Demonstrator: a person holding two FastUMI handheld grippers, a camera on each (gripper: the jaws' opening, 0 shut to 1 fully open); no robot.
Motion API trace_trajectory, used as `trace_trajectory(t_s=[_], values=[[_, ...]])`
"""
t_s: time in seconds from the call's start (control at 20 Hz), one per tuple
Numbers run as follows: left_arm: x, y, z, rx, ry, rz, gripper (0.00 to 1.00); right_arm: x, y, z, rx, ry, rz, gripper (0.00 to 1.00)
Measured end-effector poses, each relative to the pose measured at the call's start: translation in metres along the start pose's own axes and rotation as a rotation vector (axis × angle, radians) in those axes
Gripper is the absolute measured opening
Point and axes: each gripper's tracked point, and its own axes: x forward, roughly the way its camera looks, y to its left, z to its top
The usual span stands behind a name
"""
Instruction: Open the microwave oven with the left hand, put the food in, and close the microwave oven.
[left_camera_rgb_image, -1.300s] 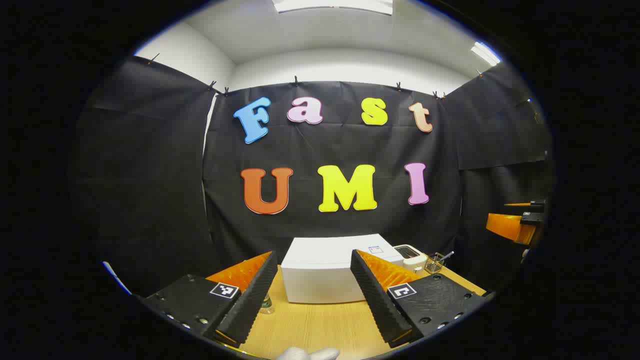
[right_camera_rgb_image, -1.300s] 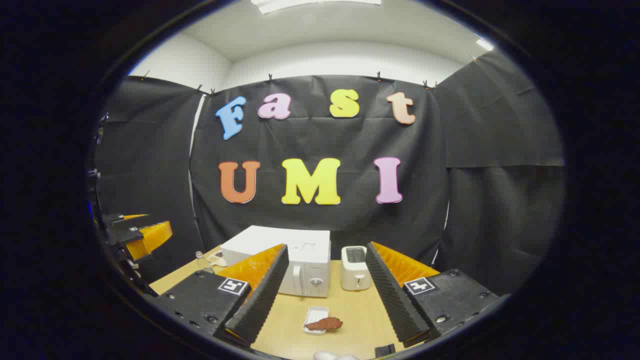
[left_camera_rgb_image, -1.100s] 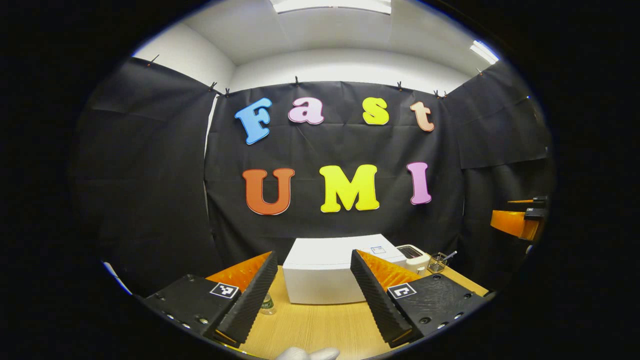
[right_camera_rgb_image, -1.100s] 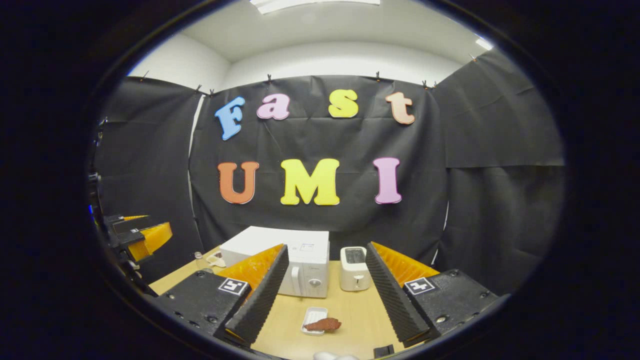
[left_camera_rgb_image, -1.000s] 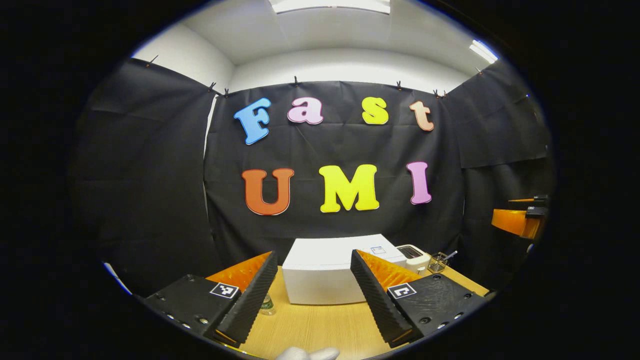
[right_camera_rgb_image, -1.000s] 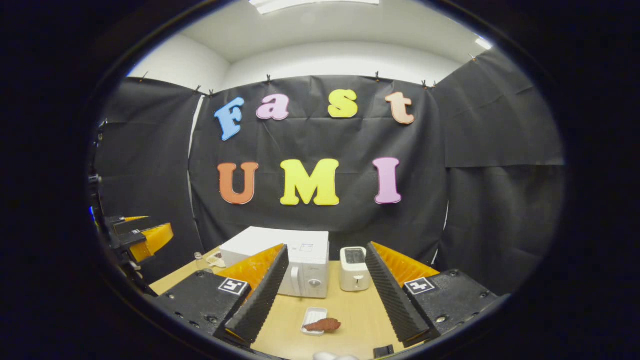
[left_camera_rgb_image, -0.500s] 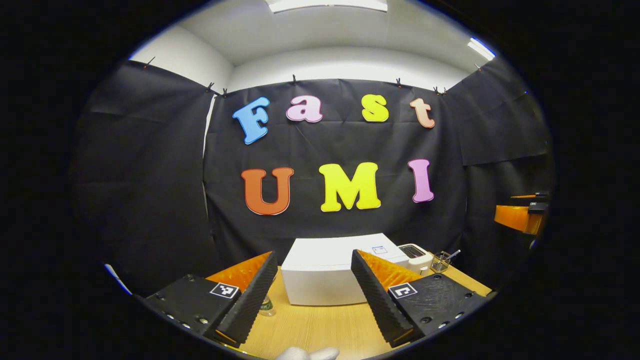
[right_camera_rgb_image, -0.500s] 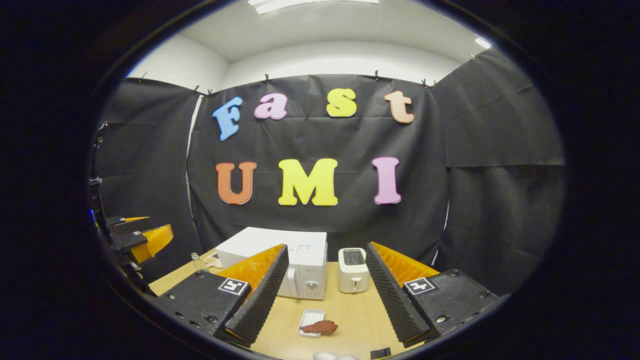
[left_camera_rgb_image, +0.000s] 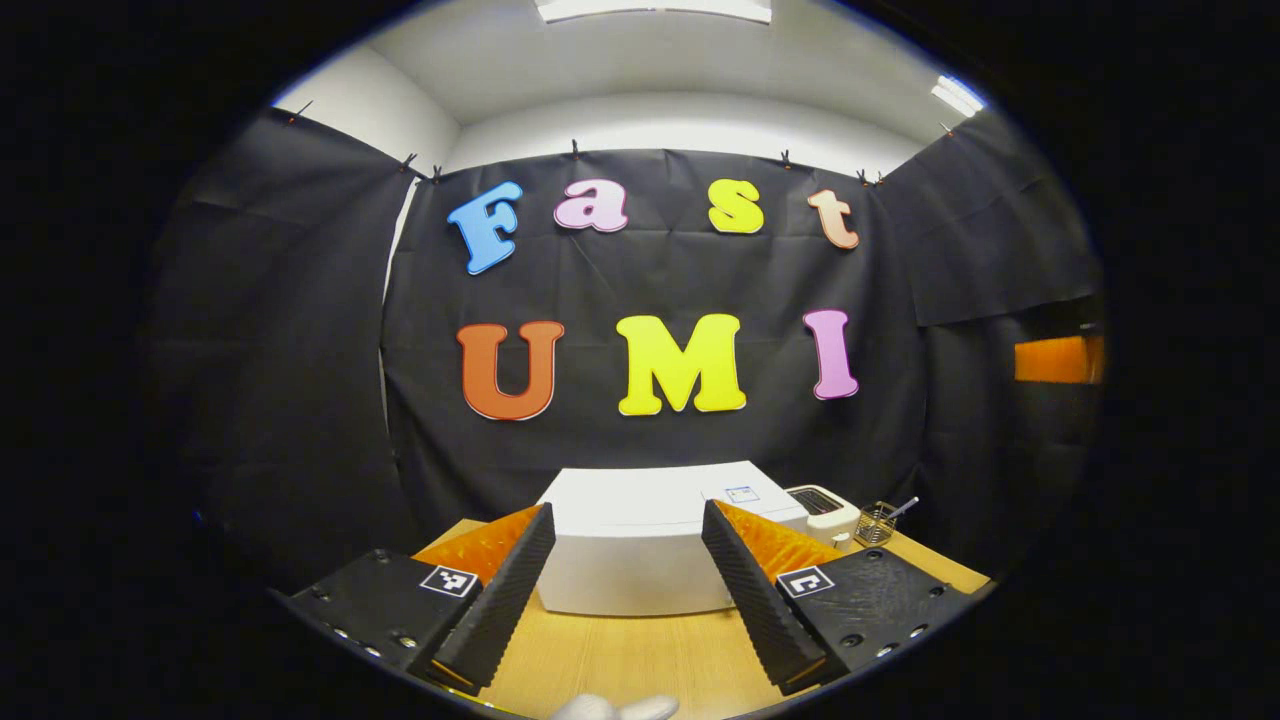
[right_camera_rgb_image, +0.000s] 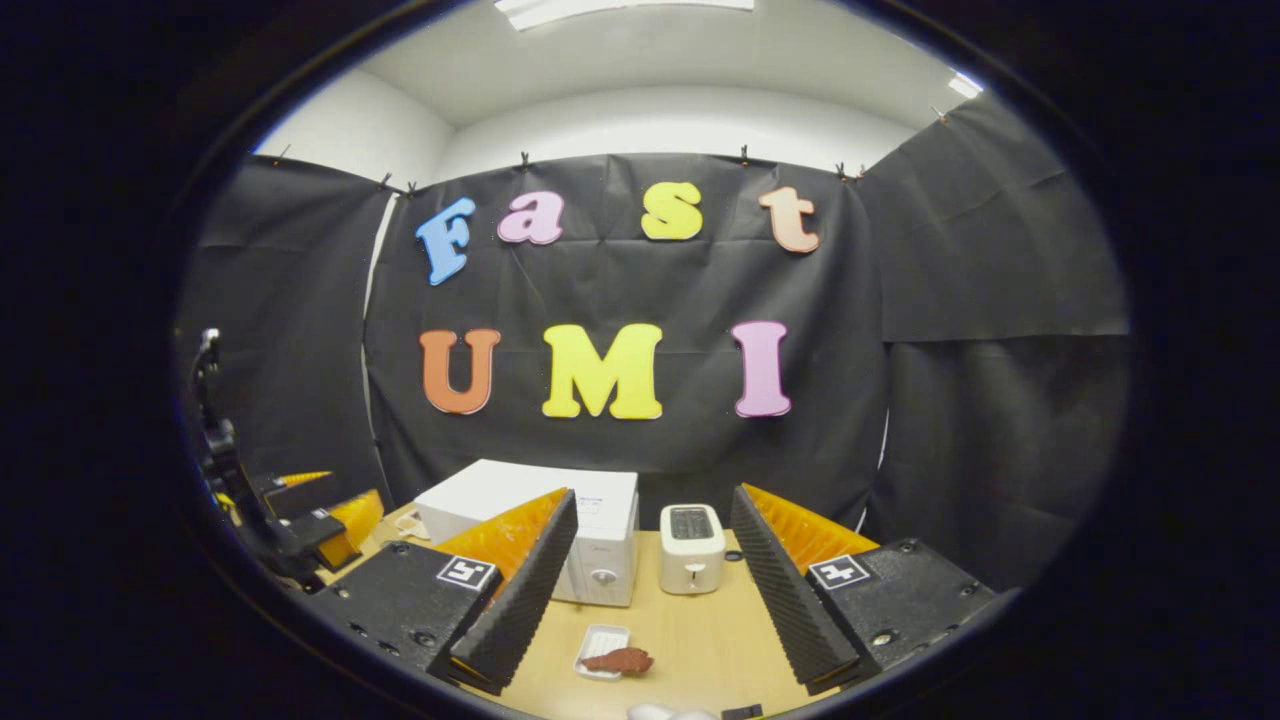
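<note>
With both the left gripper (left_camera_rgb_image: 625, 600) and the right gripper (right_camera_rgb_image: 640, 600) spread wide and empty, well short of the closed microwave oven (right_camera_rgb_image: 560, 535) at the table's back (food (right_camera_rgb_image: 618, 660) lying beside its small tray, in front), a misaimed left reach risks shoving the oven instead of catching its door handle.

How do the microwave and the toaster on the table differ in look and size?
The microwave is a wide box, much bigger than the toaster beside it. The microwave's top is flat and closed; the toaster's top has a dark slot opening. The microwave shows a round knob on its front, the toaster a small lever. Both are white and stand on the wooden table.
</note>
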Motion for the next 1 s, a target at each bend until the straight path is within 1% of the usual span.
trace_trajectory(t_s=[0.25,0.3,0.35,0.4,0.45,0.6,0.75,1.0], values=[[0.037,-0.065,-0.072,-0.003,0.055,-0.078,0.93,0.009,-0.030,-0.003,-0.030,0.029,-0.031,0.98],[0.045,-0.078,-0.086,-0.005,0.077,-0.099,0.83,0.011,-0.035,-0.005,-0.042,0.035,-0.037,0.99],[0.053,-0.090,-0.101,-0.013,0.096,-0.113,0.83,0.013,-0.040,-0.007,-0.053,0.045,-0.045,0.99],[0.060,-0.099,-0.115,-0.020,0.127,-0.119,0.94,0.015,-0.044,-0.010,-0.063,0.056,-0.049,0.98],[0.070,-0.108,-0.126,-0.025,0.138,-0.123,0.95,0.016,-0.048,-0.012,-0.071,0.063,-0.052,0.98],[0.102,-0.120,-0.148,-0.038,0.158,-0.099,0.95,0.022,-0.060,-0.021,-0.083,0.086,-0.066,0.99],[0.133,-0.130,-0.163,-0.039,0.165,-0.081,0.95,0.028,-0.071,-0.033,-0.065,0.117,-0.076,0.99],[0.168,-0.137,-0.183,-0.026,0.182,-0.068,0.95,0.036,-0.093,-0.048,-0.057,0.149,-0.112,0.99]])
